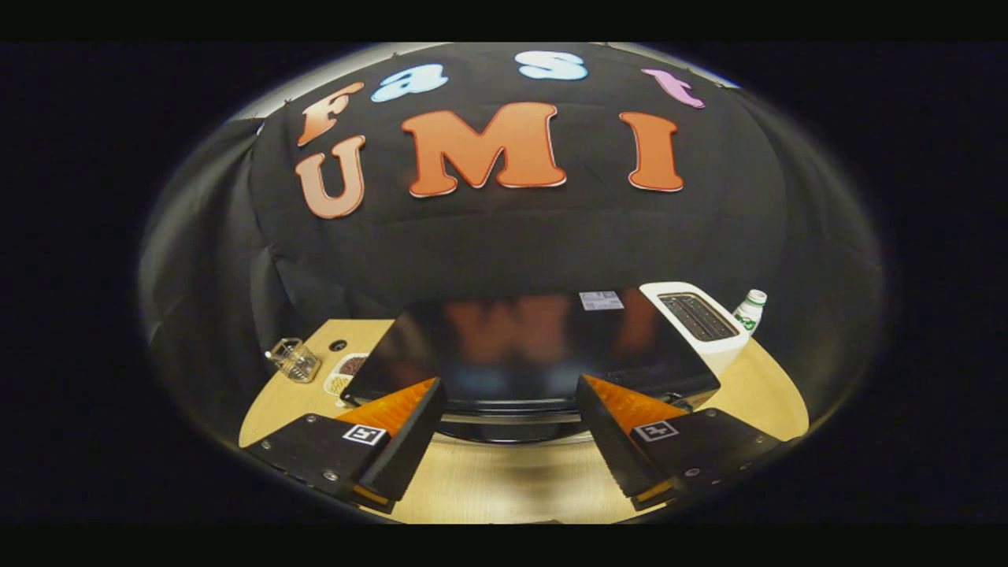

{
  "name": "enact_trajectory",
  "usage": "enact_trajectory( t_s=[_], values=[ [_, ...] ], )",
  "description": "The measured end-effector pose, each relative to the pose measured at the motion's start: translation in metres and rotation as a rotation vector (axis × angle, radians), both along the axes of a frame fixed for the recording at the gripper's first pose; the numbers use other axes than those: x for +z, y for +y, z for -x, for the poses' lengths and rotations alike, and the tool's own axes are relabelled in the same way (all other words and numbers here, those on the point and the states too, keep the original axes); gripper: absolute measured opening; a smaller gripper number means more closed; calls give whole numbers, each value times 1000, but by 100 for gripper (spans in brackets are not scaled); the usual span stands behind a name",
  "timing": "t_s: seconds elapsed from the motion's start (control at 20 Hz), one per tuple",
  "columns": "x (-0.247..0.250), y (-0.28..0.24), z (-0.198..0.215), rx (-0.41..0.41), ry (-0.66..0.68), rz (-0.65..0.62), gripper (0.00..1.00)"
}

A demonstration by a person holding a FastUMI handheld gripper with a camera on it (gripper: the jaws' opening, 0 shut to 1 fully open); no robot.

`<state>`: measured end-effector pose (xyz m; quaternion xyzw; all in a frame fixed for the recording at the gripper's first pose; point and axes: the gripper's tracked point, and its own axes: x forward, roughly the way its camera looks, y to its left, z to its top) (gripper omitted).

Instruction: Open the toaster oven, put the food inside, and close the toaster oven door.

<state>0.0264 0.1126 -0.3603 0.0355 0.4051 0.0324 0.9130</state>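
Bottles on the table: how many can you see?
1. A bottle stands beyond the white toaster, behind the black toaster oven ahead of the open tool. The oven may hide others.

white pop-up toaster (pixel 701 321), plastic bottle (pixel 750 310), clear glass (pixel 294 360), wooden table (pixel 504 480)

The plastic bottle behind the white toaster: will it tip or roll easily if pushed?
The bottle stands upright and looks slim, so a push near its cap would probably tip it. Being round, it would likely roll once down. The open gripper is far from it, over the oven.
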Motion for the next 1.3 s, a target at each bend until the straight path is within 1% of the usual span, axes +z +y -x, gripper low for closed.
enact_trajectory(
  t_s=[0.1,0.2,0.3,0.45,0.65,0.8,0.9,1.15,1.3],
  values=[
    [-10,0,10,7,37,18,98],
    [-7,-1,8,10,3,24,99],
    [-6,-3,13,3,4,13,99],
    [-3,-1,26,28,17,9,97],
    [-3,-4,53,38,63,-8,88],
    [-5,-5,75,76,101,-1,86],
    [-7,-6,95,86,128,-2,84],
    [-25,-7,147,103,248,-2,83],
    [-44,-4,185,91,390,-54,83]
  ],
)
